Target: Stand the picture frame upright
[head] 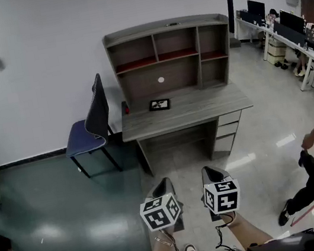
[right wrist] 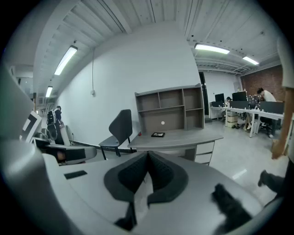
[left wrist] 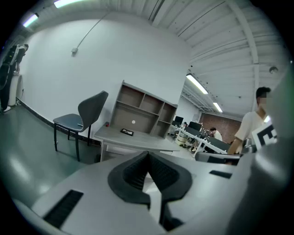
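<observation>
picture frame [head: 159,104]: being left lying flat on the tabletop [head: 202,111], below the shelves [head: 168,47]
left hand-held gripper [head: 165,182]: being held pressed together, empty, well apart from the frame
right hand-held gripper [head: 207,171]: being held pressed together, empty

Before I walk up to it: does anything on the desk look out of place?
Yes: the picture frame lies flat on the desk, before the hutch, instead of standing upright. Nothing else looks askew or spilled.
</observation>
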`<state>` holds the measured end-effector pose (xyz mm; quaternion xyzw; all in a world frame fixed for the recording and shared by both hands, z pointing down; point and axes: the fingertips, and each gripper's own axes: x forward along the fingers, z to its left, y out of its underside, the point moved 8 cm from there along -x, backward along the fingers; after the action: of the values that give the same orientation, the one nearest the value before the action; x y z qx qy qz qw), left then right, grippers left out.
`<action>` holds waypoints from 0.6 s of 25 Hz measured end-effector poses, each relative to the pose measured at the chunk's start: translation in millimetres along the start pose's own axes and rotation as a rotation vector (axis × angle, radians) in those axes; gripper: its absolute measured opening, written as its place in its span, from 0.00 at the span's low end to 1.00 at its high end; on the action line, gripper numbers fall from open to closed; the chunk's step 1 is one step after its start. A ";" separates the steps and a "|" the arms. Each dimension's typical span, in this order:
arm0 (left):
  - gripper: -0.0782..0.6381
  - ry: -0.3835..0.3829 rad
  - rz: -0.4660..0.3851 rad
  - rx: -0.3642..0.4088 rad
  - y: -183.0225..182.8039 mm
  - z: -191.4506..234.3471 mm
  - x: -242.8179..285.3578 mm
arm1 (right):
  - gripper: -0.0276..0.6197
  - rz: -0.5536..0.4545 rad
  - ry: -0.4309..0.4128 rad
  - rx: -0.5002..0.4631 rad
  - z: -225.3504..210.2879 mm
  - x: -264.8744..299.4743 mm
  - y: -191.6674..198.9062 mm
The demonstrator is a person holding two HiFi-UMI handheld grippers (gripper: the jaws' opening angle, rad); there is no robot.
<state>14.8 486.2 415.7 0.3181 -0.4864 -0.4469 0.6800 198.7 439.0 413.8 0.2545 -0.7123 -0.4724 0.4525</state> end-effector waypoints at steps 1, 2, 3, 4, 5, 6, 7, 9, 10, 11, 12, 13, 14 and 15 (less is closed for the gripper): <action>0.13 0.000 0.001 0.000 -0.1 1.7 1.2 | 0.09 0.001 0.002 0.000 0.5 1.5 0.3; 0.13 0.000 0.002 -0.001 -0.3 3.6 2.3 | 0.09 0.002 0.004 0.000 1.1 3.0 0.5; 0.13 -0.001 0.002 -0.002 -0.7 5.7 3.2 | 0.09 0.003 0.005 -0.001 2.1 4.6 0.5; 0.13 -0.002 0.002 -0.003 -1.5 8.2 4.1 | 0.09 0.003 0.007 -0.002 3.3 6.4 0.2; 0.13 -0.003 0.002 -0.004 -2.6 10.8 5.1 | 0.09 0.003 0.008 -0.004 4.5 8.4 -0.5; 0.13 -0.003 0.002 -0.006 -4.1 13.4 6.3 | 0.09 0.003 0.010 -0.006 5.8 10.7 -1.4; 0.13 -0.002 0.001 -0.007 -6.0 16.1 8.1 | 0.09 0.002 0.012 -0.007 7.1 13.3 -2.8; 0.13 -0.001 -0.001 -0.009 -10.9 22.1 12.2 | 0.09 0.000 0.013 -0.008 10.2 19.0 -6.6; 0.13 0.000 -0.001 -0.011 -13.3 25.2 14.2 | 0.09 -0.002 0.013 -0.007 11.9 21.9 -8.4; 0.13 0.002 0.000 -0.013 -15.1 28.1 15.9 | 0.09 -0.005 0.013 -0.004 13.5 24.7 -9.7; 0.13 0.004 0.001 -0.014 -16.4 30.9 17.5 | 0.09 -0.008 0.014 0.001 15.0 27.4 -10.4; 0.13 0.006 0.003 -0.013 -17.4 33.7 18.8 | 0.09 -0.009 0.017 0.006 16.4 30.1 -10.7; 0.13 0.010 0.006 -0.011 -18.5 36.7 20.1 | 0.09 -0.009 0.022 0.010 17.8 32.8 -11.2; 0.13 0.012 0.008 -0.008 -19.8 39.9 21.7 | 0.09 -0.008 0.026 0.012 19.5 35.6 -12.1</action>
<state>-26.1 458.5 419.7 0.3160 -0.4817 -0.4440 0.6863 164.3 414.4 414.5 0.2662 -0.7081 -0.4665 0.4584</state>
